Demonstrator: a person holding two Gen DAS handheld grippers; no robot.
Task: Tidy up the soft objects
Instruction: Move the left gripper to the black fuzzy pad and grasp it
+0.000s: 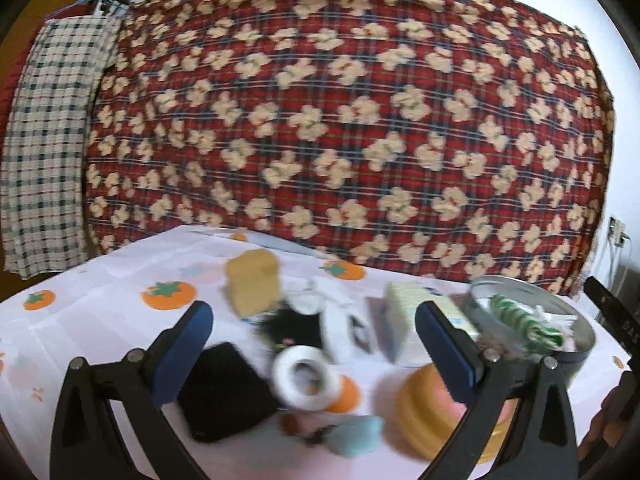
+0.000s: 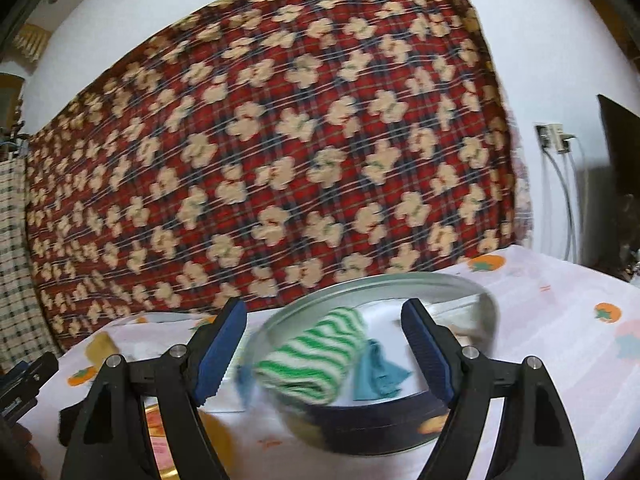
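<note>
My left tongs (image 1: 312, 344) are spread wide with nothing between the pads, hanging over the cluttered worktop (image 1: 100, 320): black sponge (image 1: 228, 392), white tape roll (image 1: 306, 376), yellow sponge block (image 1: 252, 286), small blue piece (image 1: 356, 436), all blurred, no writing I can read. My right tongs (image 2: 324, 340) are spread too, empty, facing the round tin (image 2: 400, 424), where the green-striped rolled cloth (image 2: 316, 360) lies beside a teal rag (image 2: 378, 376). Bare tablecloth lies open right of the tin; the red plaid blanket (image 2: 280, 140) closes off the far edge.
</note>
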